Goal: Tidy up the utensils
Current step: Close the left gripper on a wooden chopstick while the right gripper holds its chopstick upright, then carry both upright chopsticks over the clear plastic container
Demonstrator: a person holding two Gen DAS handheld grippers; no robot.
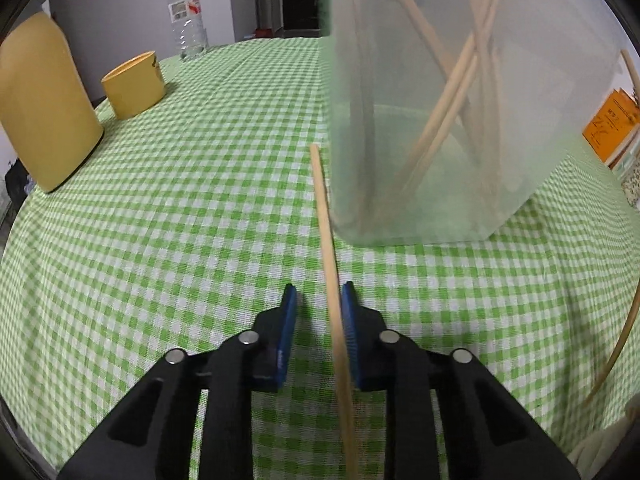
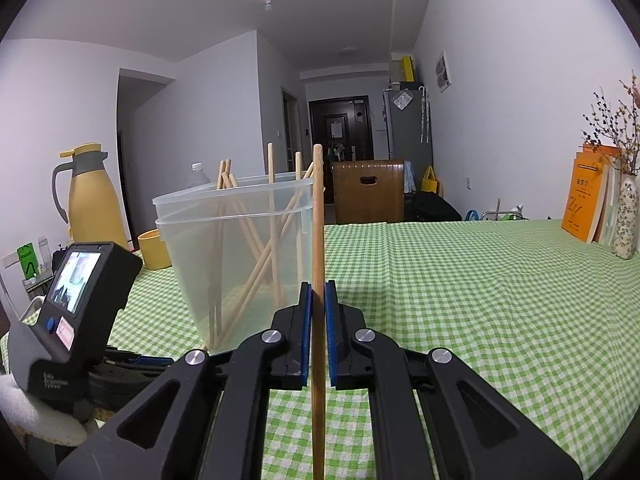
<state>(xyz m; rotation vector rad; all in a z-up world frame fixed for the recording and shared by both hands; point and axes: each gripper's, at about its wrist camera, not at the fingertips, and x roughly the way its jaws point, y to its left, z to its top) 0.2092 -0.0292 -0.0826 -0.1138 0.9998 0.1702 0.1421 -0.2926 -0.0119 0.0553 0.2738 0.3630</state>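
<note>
A translucent plastic tub [image 1: 540,152] [image 2: 192,240] stands on the green checked tablecloth with several wooden chopsticks [image 1: 448,108] [image 2: 272,216] leaning inside. In the left wrist view one chopstick [image 1: 326,232] lies on the cloth beside the tub and runs between the jaws of my left gripper [image 1: 319,300]. It rests against the right blue pad, and a gap separates it from the left pad, so the jaws are open. My right gripper [image 2: 317,292] is shut on another chopstick [image 2: 318,200], held upright beside the tub. A further chopstick [image 1: 628,312] shows along the right edge of the left wrist view.
A yellow thermos jug [image 1: 44,112] [image 2: 90,196], a yellow cup [image 1: 134,84] [image 2: 154,250] and a clear bottle [image 1: 186,16] stand at the table's left. Orange books [image 2: 580,200] and a vase [image 2: 626,220] stand at the right. The left gripper's body [image 2: 80,292] sits at lower left.
</note>
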